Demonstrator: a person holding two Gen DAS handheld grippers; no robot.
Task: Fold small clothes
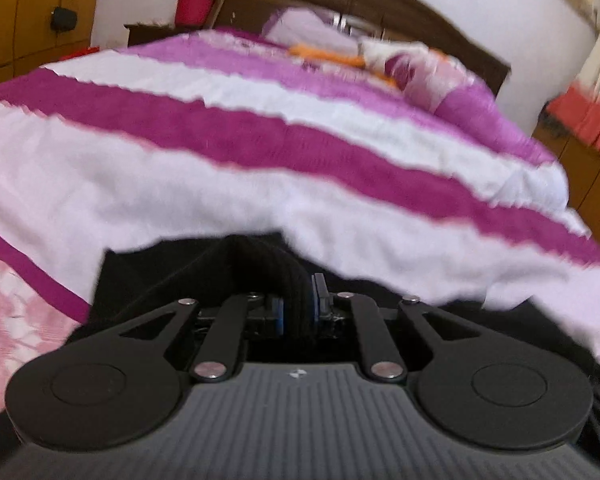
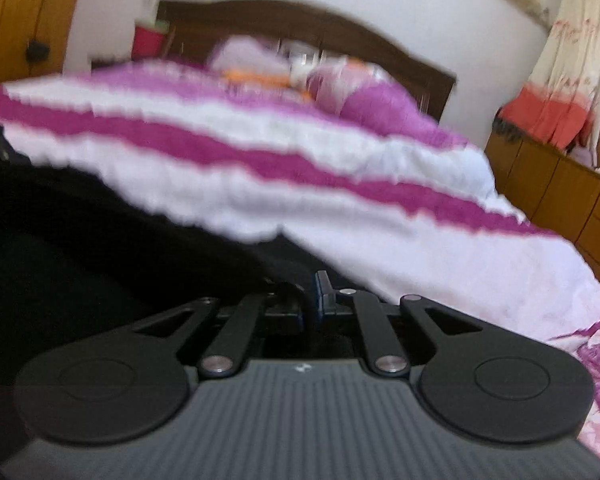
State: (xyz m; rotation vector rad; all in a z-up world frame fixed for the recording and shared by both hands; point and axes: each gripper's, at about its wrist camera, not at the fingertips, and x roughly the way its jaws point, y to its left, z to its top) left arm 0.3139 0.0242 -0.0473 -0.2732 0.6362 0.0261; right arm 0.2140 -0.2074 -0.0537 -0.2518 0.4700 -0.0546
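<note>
Pinching one black garment (image 1: pixel 260 264) over the striped bedspread (image 1: pixel 260 136), left tongs (image 1: pixel 296 300) and right tongs (image 2: pixel 309 300) are clamped tight.

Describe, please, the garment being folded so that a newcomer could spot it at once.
Start at the bed with its magenta-and-white striped blanket. At the near edge of that blanket lies a black garment, with a bunched part pinched in the left gripper and another in the right gripper. It is the only black cloth among pink, white and purple bedding.

No readable text, label, brand or number shows in either view.
</note>
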